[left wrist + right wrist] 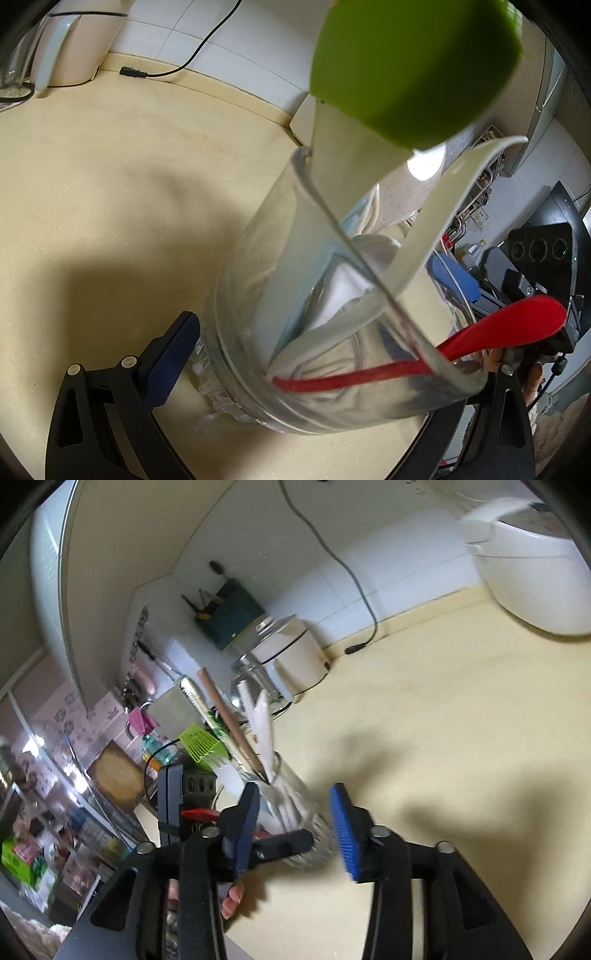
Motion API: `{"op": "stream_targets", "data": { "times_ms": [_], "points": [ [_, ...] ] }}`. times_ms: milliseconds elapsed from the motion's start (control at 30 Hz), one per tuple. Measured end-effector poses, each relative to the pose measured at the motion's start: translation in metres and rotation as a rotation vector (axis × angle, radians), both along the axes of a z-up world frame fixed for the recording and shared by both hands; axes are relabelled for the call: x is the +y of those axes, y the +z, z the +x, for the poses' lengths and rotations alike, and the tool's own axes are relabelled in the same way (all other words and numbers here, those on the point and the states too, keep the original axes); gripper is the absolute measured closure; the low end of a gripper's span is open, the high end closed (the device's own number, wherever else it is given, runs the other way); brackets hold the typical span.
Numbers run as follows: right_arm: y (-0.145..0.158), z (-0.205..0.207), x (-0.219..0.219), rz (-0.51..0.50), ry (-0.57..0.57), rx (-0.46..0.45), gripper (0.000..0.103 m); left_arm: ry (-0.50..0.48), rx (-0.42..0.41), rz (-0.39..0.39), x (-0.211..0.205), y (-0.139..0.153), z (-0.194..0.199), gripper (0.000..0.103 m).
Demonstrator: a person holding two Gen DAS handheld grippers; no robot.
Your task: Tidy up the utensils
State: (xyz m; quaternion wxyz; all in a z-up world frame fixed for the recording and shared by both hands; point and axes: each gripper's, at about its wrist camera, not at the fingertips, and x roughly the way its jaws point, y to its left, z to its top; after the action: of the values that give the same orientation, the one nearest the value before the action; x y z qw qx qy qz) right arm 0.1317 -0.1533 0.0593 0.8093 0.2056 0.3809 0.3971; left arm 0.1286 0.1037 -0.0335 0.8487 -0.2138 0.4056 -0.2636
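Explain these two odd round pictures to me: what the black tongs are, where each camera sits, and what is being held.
No robot here: a person holds a hand-held gripper in each hand, each with a fisheye camera looking along its jaws. The left-hand view shows the left gripper clamping a glass jar on the cream countertop; inside are a red spoon, white utensils and a green spatula. The right-hand view shows the right gripper, jaws apart and empty, near that jar. A rice cooker stands behind.
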Motion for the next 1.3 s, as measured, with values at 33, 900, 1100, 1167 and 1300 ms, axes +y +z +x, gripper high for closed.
{"op": "stream_targets", "data": {
  "times_ms": [33,900,1100,1167,1300],
  "points": [
    [0.001,-0.001,-0.005,0.004,-0.006,0.0,0.057,-0.001,-0.001,0.002,-0.001,0.0,0.0,0.003],
    [0.0,-0.044,0.022,-0.384,-0.056,-0.166,0.057,0.26,-0.024,0.169,0.01,0.008,-0.085,0.001],
    [-0.017,-0.058,0.044,-0.556,-0.081,-0.196,0.057,0.411,-0.078,0.36,-0.008,0.031,-0.122,0.001],
    [-0.019,-0.061,0.048,-0.566,-0.082,-0.191,0.057,0.443,-0.103,0.449,-0.021,0.039,-0.126,0.001],
    [-0.017,-0.066,0.048,-0.583,-0.101,-0.19,0.059,0.495,-0.169,0.549,-0.044,0.051,-0.136,0.001]
  ]
}}
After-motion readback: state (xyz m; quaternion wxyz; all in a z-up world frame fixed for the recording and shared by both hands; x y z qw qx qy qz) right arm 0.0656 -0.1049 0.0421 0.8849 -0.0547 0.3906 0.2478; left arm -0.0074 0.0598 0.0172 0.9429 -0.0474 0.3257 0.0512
